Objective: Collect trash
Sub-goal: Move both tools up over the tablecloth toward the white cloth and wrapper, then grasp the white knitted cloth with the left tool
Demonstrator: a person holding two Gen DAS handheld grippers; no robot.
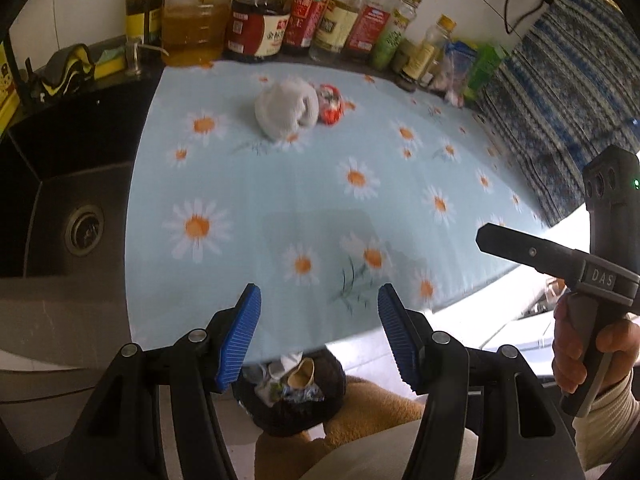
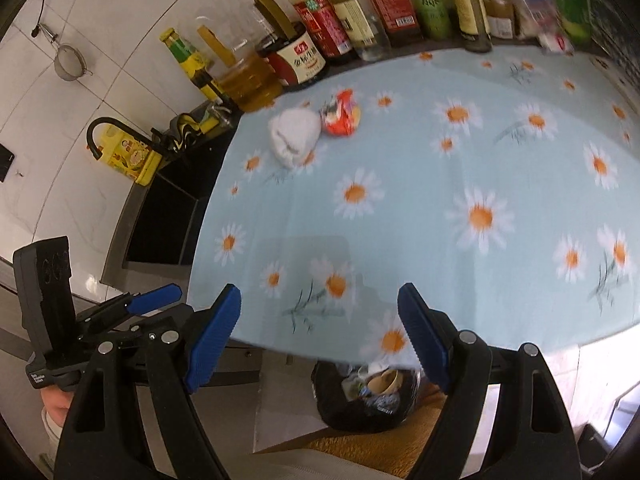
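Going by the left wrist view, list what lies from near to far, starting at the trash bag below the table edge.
black trash bag → left gripper, fingers open and empty → daisy tablecloth → white crumpled wad → row of bottles along the wall

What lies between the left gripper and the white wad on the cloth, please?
Only bare daisy cloth lies between the left gripper and the white wad; the left wrist view shows this.
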